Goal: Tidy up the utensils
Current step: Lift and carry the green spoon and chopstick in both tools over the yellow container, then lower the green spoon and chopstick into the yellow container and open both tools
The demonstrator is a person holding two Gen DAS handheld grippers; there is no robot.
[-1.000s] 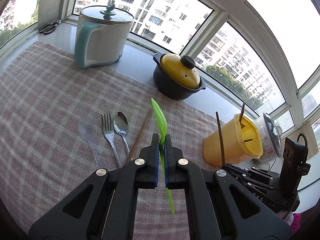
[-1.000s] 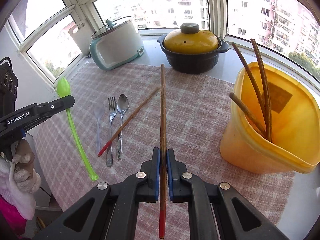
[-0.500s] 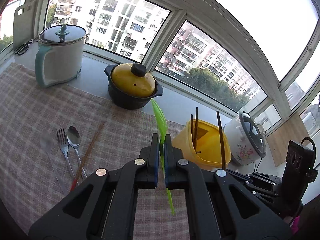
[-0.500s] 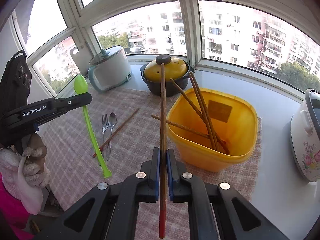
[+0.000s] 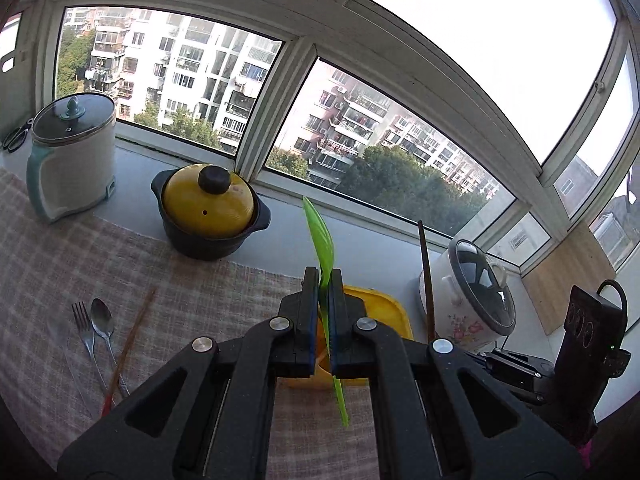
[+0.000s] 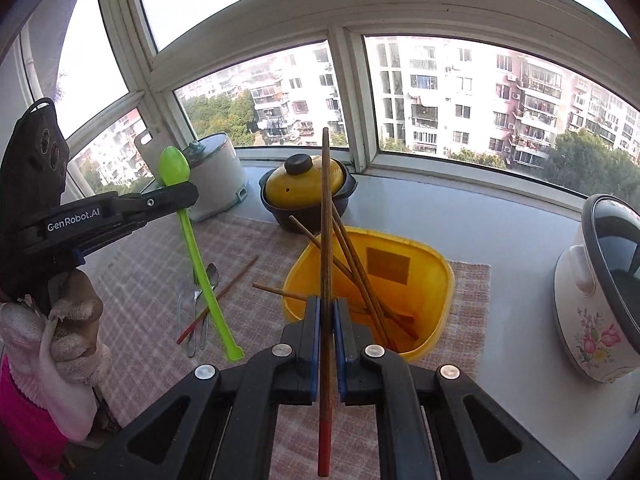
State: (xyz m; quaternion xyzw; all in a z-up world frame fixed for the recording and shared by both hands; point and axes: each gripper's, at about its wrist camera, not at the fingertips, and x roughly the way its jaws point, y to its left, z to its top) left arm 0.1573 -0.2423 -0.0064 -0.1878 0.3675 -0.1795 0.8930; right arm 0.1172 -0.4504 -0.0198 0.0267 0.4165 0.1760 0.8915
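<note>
A windowsill counter with a checked cloth (image 6: pixel 152 264) sits before city apartment blocks. The right gripper (image 6: pixel 327 316) is clamped on a wooden chopstick (image 6: pixel 325 216) with a red lower end, held upright above the near edge of a yellow bin (image 6: pixel 436 280) that already holds several chopsticks leaning against its walls. The left gripper (image 6: pixel 176 196) grips a long green plastic spoon (image 6: pixel 196 256) just below its bowl, bowl end up, to the left of the bin and above the cloth. On the cloth to the left of the bin lie a metal fork (image 5: pixel 86 336), a metal spoon (image 5: pixel 102 324) and one more chopstick (image 5: pixel 130 344); something pale beside the fork is too blurred to name. A yellow-lidded black pot (image 6: pixel 308 200) stands behind the bin. To finish this step well, the right gripper should likely move the chopstick's red end over the bin's opening, lower it inside clear of the leaning sticks, and only then release, while the left gripper keeps the green spoon out of the way until its turn.
</note>
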